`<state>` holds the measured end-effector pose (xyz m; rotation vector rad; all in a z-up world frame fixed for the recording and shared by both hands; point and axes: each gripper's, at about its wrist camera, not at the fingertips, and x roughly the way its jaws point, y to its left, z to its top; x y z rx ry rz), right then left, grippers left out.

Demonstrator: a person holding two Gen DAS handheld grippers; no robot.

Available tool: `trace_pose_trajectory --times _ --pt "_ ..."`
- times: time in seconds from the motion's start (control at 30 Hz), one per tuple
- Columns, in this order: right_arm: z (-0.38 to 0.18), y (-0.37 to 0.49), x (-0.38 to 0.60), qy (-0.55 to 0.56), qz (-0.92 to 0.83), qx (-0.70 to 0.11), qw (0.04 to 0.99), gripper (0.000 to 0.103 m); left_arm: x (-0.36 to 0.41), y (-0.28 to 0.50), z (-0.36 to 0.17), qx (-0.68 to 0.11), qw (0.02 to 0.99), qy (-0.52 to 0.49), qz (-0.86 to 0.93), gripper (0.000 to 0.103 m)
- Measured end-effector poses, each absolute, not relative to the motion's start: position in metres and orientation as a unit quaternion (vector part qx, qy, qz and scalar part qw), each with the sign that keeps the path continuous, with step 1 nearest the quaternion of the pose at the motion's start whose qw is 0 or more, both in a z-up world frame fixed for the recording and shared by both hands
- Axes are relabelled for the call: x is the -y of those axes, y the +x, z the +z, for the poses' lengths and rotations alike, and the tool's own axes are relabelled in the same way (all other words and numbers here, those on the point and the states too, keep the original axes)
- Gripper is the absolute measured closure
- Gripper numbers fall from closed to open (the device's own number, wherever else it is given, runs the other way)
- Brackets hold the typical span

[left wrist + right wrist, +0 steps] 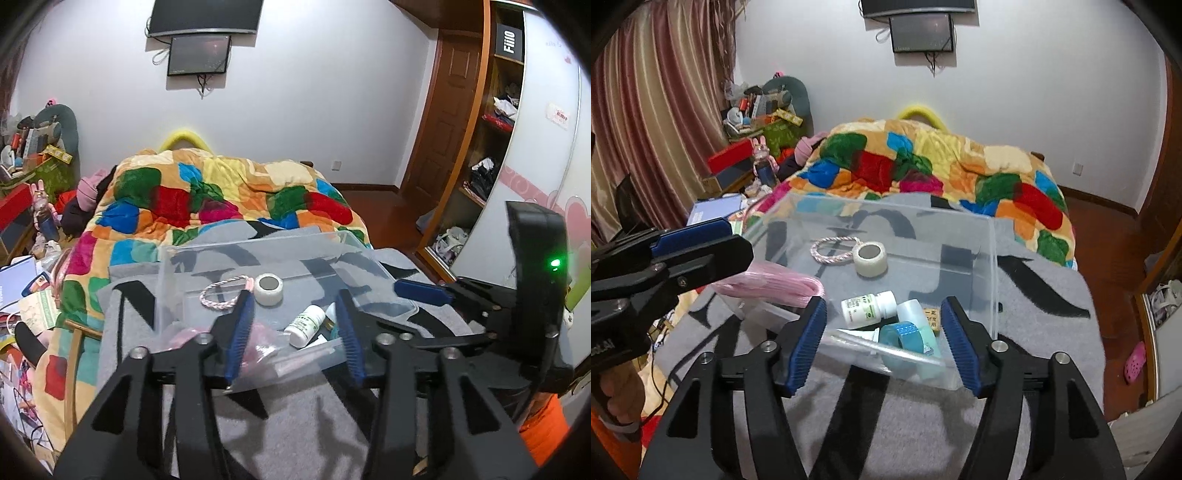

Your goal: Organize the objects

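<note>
Step in hand: judging by how things lie, the sorting is well along. Most small items already sit inside the clear plastic bin [991, 266] on the grey blanket [1052, 325] covering the bed, and both tools hover at its near edge with nothing held.
Left tool [295, 317]: released, blue pads apart, empty; the bin's near wall lies just ahead of its tips.
Right tool [882, 332]: released, pads wide apart, empty, straddling the near wall of the bin.
Bin contents: a white pill bottle [870, 304] on its side lies straight ahead between the right tool's pads; a teal tape roll [905, 334] and a pale squeeze tube [857, 336] lie just nearer; a white gauze roll [870, 258] and a pink-white cord bracelet [831, 249] rest further ahead.
Pink item: a folded pink bundle [775, 284] lies ahead and to the left of the right tool, at the bin's left wall; whether it is inside cannot be told.
Next move: probably tuck that bundle in, or find leftovers. It calls for a low approach and a soft pinch, since thin material slips.
Look of the bin: transparent, straight-walled, open-topped, no lid visible.
</note>
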<state>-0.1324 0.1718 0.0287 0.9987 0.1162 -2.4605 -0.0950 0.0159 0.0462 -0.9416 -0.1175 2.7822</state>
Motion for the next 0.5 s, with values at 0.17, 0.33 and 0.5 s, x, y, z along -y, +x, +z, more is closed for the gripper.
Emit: trace_pose_trajectory --times 0.17,0.33,0.5 --pt "0.043 -0.114 -0.181 0.343 -0.908 -0.028 0.240 0.026 -0.007 -0.076 0.049 0.042 0.091 -0.304 0.947 0.031" --pt "0.050 -0.091 -0.189 0.322 -0.917 -0.020 0.235 0.020 -0.004 -0.061 0.042 0.038 0.083 -0.308 0.947 0.020" --pt "0.046 -0.074 -0.191 0.316 -0.920 -0.017 0.232 0.017 -0.001 -0.047 0.034 0.042 0.081 -0.310 0.946 0.015"
